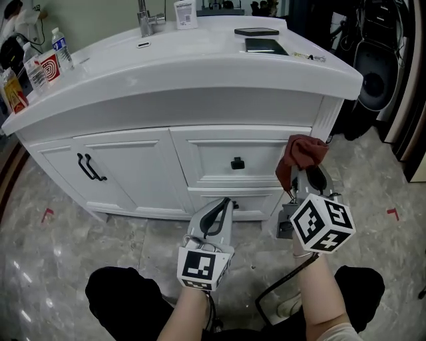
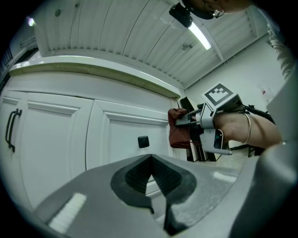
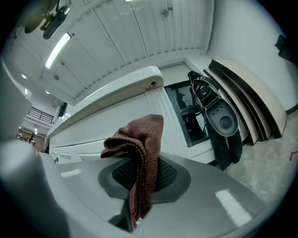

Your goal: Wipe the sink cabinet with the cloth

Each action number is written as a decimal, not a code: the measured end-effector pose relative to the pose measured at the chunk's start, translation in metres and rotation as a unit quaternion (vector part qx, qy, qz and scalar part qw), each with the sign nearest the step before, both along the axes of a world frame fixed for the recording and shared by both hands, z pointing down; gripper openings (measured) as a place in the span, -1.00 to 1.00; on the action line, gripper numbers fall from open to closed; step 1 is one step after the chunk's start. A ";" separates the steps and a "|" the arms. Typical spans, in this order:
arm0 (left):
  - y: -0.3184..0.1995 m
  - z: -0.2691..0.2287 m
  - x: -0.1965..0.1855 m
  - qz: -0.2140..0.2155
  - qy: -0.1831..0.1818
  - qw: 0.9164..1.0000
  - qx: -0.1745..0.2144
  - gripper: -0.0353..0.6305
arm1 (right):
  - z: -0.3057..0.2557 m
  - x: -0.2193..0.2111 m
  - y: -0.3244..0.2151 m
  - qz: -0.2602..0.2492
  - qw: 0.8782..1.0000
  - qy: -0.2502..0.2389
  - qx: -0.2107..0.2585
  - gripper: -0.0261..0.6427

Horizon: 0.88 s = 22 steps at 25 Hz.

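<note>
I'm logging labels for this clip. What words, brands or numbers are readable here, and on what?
None can be read.
Card by the tap: print too small.
Bottle label: blurred.
Red and white pack: pattern only, no legible words.
Marker cubes: square patterns, no letters.

The head view looks steeply down from above and behind the left tongs (image 1: 224, 202) and the right tongs (image 1: 304, 172), with the sink cabinet (image 1: 200, 160) just ahead of them. The left gripper view sits close behind its own jaws and tilts up at the cabinet front, with the right tongs off to its right. The right gripper view tilts up likewise, near the cabinet's right end. All three views share the cabinet front and the cloth (image 1: 303, 152) in the right tongs.
</note>
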<state>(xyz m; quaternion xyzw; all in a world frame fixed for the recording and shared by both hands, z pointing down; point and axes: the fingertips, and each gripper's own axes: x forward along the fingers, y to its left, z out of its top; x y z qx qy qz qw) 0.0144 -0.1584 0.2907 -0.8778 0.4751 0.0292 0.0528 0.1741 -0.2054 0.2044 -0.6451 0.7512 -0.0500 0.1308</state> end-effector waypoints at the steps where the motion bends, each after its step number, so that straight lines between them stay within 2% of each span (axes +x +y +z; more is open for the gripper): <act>1: 0.002 0.002 -0.005 -0.003 -0.008 1.000 0.001 -0.89 | 0.000 -0.010 0.001 -0.013 1.000 0.000 0.001 -0.68; 4: 0.005 0.004 -0.028 -0.024 -0.014 1.000 0.003 -0.89 | 0.001 -0.055 0.004 -0.065 0.998 0.008 0.006 -0.68; 8: 0.001 0.000 -0.070 -0.064 0.004 0.998 0.000 -0.89 | 0.012 -0.121 0.009 -0.139 0.990 0.032 0.008 -0.68; 12: -0.007 0.009 -0.103 -0.099 0.013 0.995 -0.007 -0.89 | 0.039 -0.180 -0.001 -0.198 0.979 0.035 -0.010 -0.68; 17: -0.013 0.018 -0.117 -0.105 0.028 0.994 -0.018 -0.89 | 0.058 -0.231 -0.021 -0.216 0.974 0.061 -0.025 -0.68; 22: -0.019 0.020 -0.125 -0.112 0.026 0.993 -0.020 -0.89 | 0.064 -0.238 -0.032 -0.217 0.974 0.059 -0.029 -0.67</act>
